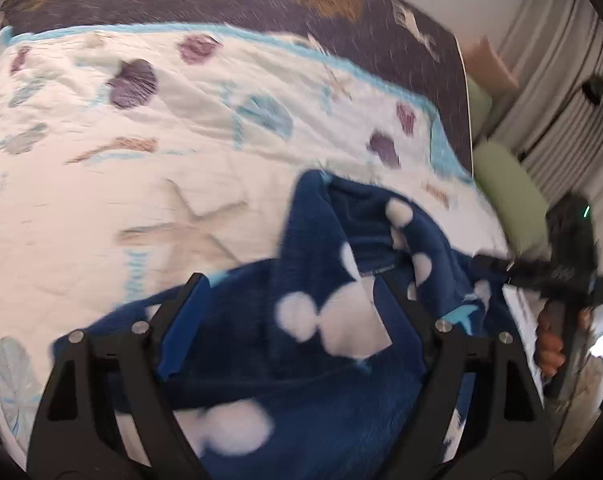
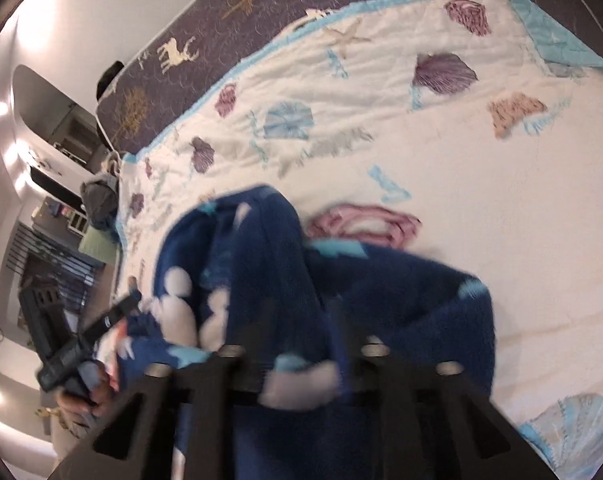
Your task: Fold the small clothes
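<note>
Left wrist view shows my left gripper (image 1: 289, 296) with its fingers wide apart, the blue garment (image 1: 341, 340) bunched between and under them; no pad presses on cloth that I can see, so I read it as not gripping. The right gripper (image 1: 497, 266) appears at the right edge of that view, its tip touching the garment's far edge, with the hand (image 1: 551, 344) behind it.

Right wrist view is blurred. The fingers there stand fairly close, with a fold of the garment (image 2: 341, 280) running between them, but I cannot tell whether they pinch it. The left gripper (image 2: 119, 312) shows at the lower left, at the garment's other side.

The garment lies on the quilt (image 1: 141, 184) in a rumpled heap, partly lifted, with no clean edge or flat layer. A pink piece (image 2: 365, 224) lies just beyond it on the quilt; whether it is folded I cannot say.

I judge the fold barely begun: the garment needs spreading flat first, then folding.
</note>
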`<state>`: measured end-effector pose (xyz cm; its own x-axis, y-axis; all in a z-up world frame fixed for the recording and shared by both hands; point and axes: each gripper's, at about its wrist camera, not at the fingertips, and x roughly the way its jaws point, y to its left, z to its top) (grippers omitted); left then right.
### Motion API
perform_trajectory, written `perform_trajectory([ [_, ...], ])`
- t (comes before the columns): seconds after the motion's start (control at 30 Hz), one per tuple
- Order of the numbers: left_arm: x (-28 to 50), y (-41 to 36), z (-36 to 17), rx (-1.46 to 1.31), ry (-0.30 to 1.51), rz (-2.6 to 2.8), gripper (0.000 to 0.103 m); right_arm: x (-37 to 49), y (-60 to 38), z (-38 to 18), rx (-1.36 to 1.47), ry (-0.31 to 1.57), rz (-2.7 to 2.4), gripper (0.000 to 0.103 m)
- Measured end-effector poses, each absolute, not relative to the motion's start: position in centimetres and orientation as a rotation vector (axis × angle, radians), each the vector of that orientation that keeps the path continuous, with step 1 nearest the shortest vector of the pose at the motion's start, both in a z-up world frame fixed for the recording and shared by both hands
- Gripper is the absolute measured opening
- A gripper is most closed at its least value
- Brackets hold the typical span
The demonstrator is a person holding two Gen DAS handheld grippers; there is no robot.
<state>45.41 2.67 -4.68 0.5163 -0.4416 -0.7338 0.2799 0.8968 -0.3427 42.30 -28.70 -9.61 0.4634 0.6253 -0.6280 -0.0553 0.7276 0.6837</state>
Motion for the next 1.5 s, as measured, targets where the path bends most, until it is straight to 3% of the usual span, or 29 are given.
perform_trajectory([
  [0.03, 45.8, 1.9, -5.4, -0.184, 0.964, -0.444, 0.069, 42.8, -28.4, -9.5, 0.658, 1.012, 0.46, 0.061],
  [0.07, 46.3, 1.1, -6.2, -0.177, 0.996, -0.454, 0.027, 43.2, -28.2, -9.4, 0.668, 1.008, 0.464, 0.062],
  [0.1, 46.3, 0.6, -6.5, -0.156, 1.013, -0.43, 0.019, 43.8, -27.6, -9.5, 0.677, 1.008, 0.47, 0.062],
  [0.13, 46.4, 0.4, -6.6, -0.157, 1.002, -0.408, 0.018, 44.3, -27.1, -9.7, 0.683, 1.013, 0.477, 0.059],
  [0.2, 46.1, 1.0, -5.7, -0.183, 0.945, -0.422, 0.01, 45.2, -25.8, -10.1, 0.665, 1.028, 0.476, 0.005],
  [0.33, 47.2, 3.6, -6.0, -0.157, 0.927, -0.394, 0.01, 45.7, -26.2, -10.5, 0.689, 0.961, 0.39, 0.002],
  [0.47, 47.4, 4.1, -7.6, -0.173, 0.962, -0.397, 0.012, 46.6, -27.8, -14.0, 0.74, 1.026, 0.327, 0.0],
  [0.63, 46.0, 3.5, -5.2, -0.141, 0.94, -0.4, 0.025, 44.9, -29.6, -11.9, 0.791, 0.942, 0.424, 0.009],
  [0.67, 45.9, 3.5, -4.6, -0.152, 0.926, -0.402, 0.032, 44.5, -29.5, -11.0, 0.773, 0.928, 0.439, 0.018],
  [0.77, 45.4, 3.5, -3.5, -0.16, 0.882, -0.391, 0.057, 43.8, -28.5, -9.5, 0.704, 0.951, 0.481, 0.074],
  [0.8, 45.5, 3.1, -3.9, -0.129, 0.903, -0.382, 0.057, 43.8, -27.9, -9.4, 0.676, 0.975, 0.493, 0.076],
  [0.83, 45.6, 2.8, -4.5, -0.098, 0.932, -0.376, 0.057, 43.9, -27.0, -9.7, 0.628, 1.016, 0.513, 0.076],
  [0.87, 45.7, 2.3, -5.5, -0.046, 0.979, -0.362, 0.049, 44.0, -26.0, -10.1, 0.578, 1.052, 0.517, 0.067],
  [0.9, 45.5, 2.0, -6.8, 0.001, 1.016, -0.36, 0.037, 44.1, -25.2, -10.4, 0.544, 1.064, 0.508, 0.026],
  [0.93, 45.1, 2.0, -7.4, 0.021, 1.009, -0.369, 0.035, 43.9, -24.8, -10.9, 0.524, 1.069, 0.499, 0.003],
  [1.0, 44.3, 2.2, -7.1, 0.055, 0.964, -0.38, 0.023, 43.4, -25.0, -11.6, 0.577, 1.073, 0.496, 0.005],
  [1.03, 44.4, 2.5, -7.1, 0.057, 0.959, -0.378, 0.023, 42.9, -25.4, -11.5, 0.583, 1.043, 0.464, 0.005],
  [1.23, 44.2, 2.2, -7.1, 0.086, 0.933, -0.306, 0.032, 43.4, -26.4, -13.2, 0.609, 1.026, 0.418, 0.005],
  [1.33, 41.8, 3.2, -4.9, 0.036, 0.902, -0.314, 0.036, 41.8, -28.2, -11.6, 0.633, 0.988, 0.405, 0.012],
  [1.43, 39.1, 4.6, -2.8, -0.005, 0.85, -0.335, 0.054, 38.5, -32.5, -9.8, 0.664, 0.906, 0.35, 0.025],
  [1.5, 37.7, 4.8, -1.9, -0.015, 0.83, -0.359, 0.055, 36.4, -35.1, -9.6, 0.627, 0.914, 0.283, 0.028],
])
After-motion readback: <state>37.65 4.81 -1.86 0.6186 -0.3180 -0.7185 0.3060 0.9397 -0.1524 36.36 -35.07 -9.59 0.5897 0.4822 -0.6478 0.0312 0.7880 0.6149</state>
